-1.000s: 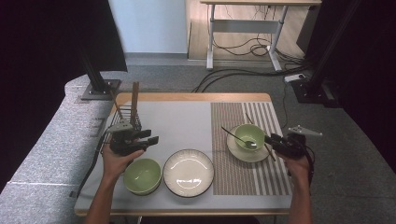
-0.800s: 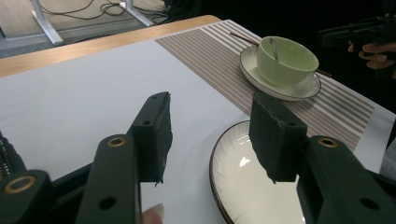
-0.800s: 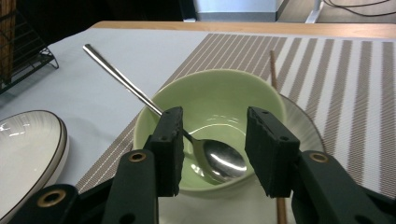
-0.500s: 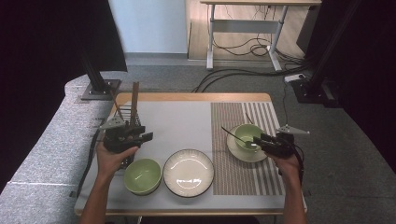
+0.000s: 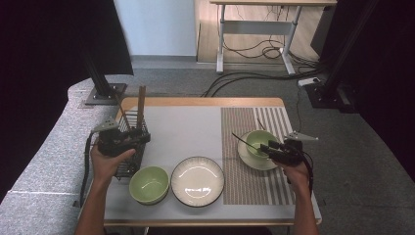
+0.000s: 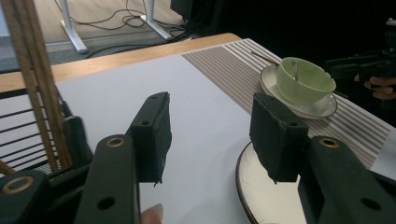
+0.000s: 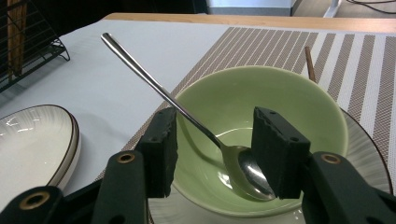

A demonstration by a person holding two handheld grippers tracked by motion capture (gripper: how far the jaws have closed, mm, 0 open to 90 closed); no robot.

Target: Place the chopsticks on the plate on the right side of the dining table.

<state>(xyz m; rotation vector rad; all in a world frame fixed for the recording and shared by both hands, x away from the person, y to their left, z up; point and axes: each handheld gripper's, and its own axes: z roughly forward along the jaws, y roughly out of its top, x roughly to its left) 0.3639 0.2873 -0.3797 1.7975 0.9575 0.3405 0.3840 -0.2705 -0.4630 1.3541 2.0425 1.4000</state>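
My right claw [image 5: 266, 146] has come in from the surface's right edge over the last second and now sits at the near rim of the bowl [image 5: 259, 142], its jaws apart with nothing between them but air; in the right gripper view they frame the spoon [image 7: 187, 114], whose head lies in the bottom of the bowl while the handle leans up and out over the rim. The bowl stands on a saucer [image 5: 250, 161] on the striped mat [image 5: 254, 186]. My left claw [image 5: 139, 138] has drawn back from above the second bowl [image 5: 149, 184] towards the wire rack [image 5: 128, 166] and hangs beside it, jaws likewise apart and empty. In the left gripper view wooden chopsticks [image 6: 32, 79] stand upright in the rack just to the left of the claw. A white plate [image 5: 197, 180] lies between the second bowl and the mat, near the front edge. A thin dark stick [image 7: 310, 58] lies on the mat behind the first bowl.
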